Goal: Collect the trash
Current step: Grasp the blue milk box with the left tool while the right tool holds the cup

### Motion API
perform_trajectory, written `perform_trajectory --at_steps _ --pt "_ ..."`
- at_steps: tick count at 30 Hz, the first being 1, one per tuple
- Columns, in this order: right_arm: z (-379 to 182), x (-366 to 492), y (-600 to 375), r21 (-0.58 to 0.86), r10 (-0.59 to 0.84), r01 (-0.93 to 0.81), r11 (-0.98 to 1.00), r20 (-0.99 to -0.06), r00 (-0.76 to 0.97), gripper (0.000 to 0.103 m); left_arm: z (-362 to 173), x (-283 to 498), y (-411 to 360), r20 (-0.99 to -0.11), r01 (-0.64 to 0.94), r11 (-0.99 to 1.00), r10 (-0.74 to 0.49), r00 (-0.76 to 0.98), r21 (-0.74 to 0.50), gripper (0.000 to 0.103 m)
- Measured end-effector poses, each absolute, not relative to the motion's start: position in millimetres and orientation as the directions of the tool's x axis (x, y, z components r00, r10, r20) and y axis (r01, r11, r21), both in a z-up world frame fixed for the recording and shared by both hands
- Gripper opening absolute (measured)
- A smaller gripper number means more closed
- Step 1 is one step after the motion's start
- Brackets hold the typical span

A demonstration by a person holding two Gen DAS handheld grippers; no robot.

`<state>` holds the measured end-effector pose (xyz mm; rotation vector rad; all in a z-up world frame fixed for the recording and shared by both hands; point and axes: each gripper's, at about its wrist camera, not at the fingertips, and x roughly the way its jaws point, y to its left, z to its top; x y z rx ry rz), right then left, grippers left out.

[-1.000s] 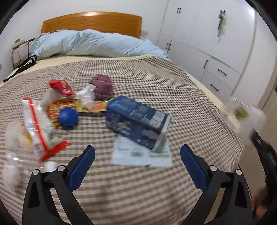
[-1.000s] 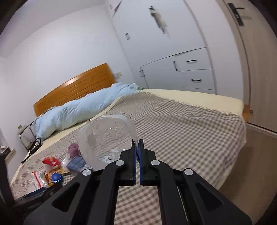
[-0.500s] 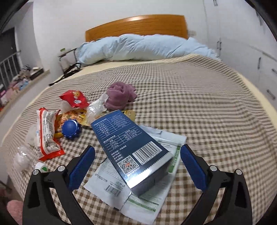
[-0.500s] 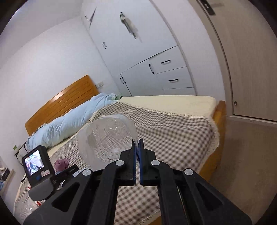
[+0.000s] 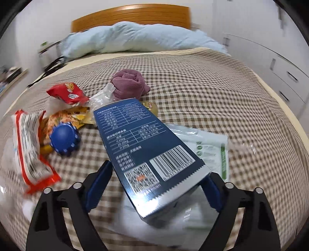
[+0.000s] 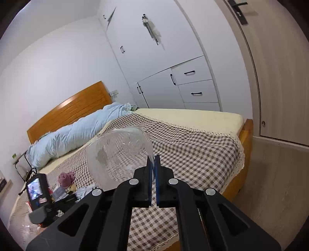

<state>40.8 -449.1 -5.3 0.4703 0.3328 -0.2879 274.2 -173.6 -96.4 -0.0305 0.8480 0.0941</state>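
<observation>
Since the earlier frame, the left claw (image 5: 154,190) had been brought down over the blue box (image 5: 146,154), its jaws having just been closing, set either side of the box's near end; contact could not be confirmed. The box lay tilted on a white-green pouch (image 5: 208,146) on the checked bed (image 5: 212,92), probably the next trash item to be taken. The right claw (image 6: 152,168) was clamped together on the rim of a clear plastic cup (image 6: 119,152), apparently held as already collected. Wrappers (image 5: 27,146) and a blue ball (image 5: 64,138) lay to the box's left.

A home bedroom – checked bed (image 5: 202,92), wooden headboard (image 5: 131,14), white wardrobe (image 6: 154,63)
</observation>
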Motion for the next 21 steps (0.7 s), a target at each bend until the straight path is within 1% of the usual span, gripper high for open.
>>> perform_trajectory --at_steps 4,8,9,11,14,17,19,21 --pt "-4 47 -435 0.364 -0.188 0.332 0.870 -0.377 0.907 0.003 -86 264 -139 -0.767 0.043 0.997 -0.078 0.637 -0.066 0.077" --pt "-5 52 -424 0.343 -0.181 0.320 0.883 -0.379 0.907 0.003 -79 251 -119 -0.772 0.204 0.973 -0.212 0.599 -0.109 0.077" --pt "-6 54 -421 0.338 -0.178 0.316 0.887 -0.381 0.907 0.003 -79 250 -117 -0.775 0.226 0.968 -0.226 0.590 -0.110 0.077" --pt "-7 57 -416 0.331 -0.172 0.308 0.892 -0.383 0.908 0.003 -81 244 -114 -0.792 0.265 0.960 -0.230 0.566 -0.089 0.077" --pt "-7 60 -410 0.322 -0.163 0.297 0.899 -0.384 0.909 0.003 -87 237 -109 -0.800 0.248 0.968 -0.179 0.572 -0.039 0.077" --pt "-7 62 -405 0.317 -0.157 0.287 0.904 -0.380 0.912 0.003 -91 231 -103 -0.791 0.199 0.979 -0.153 0.592 -0.041 0.077" --pt "-7 63 -403 0.314 -0.153 0.282 0.907 -0.378 0.913 0.003 -93 223 -102 -0.773 0.143 0.989 -0.113 0.624 -0.029 0.077" --pt "-7 63 -401 0.315 -0.149 0.278 0.907 -0.377 0.914 0.003 -94 219 -100 -0.754 0.083 0.995 -0.096 0.650 -0.055 0.077"
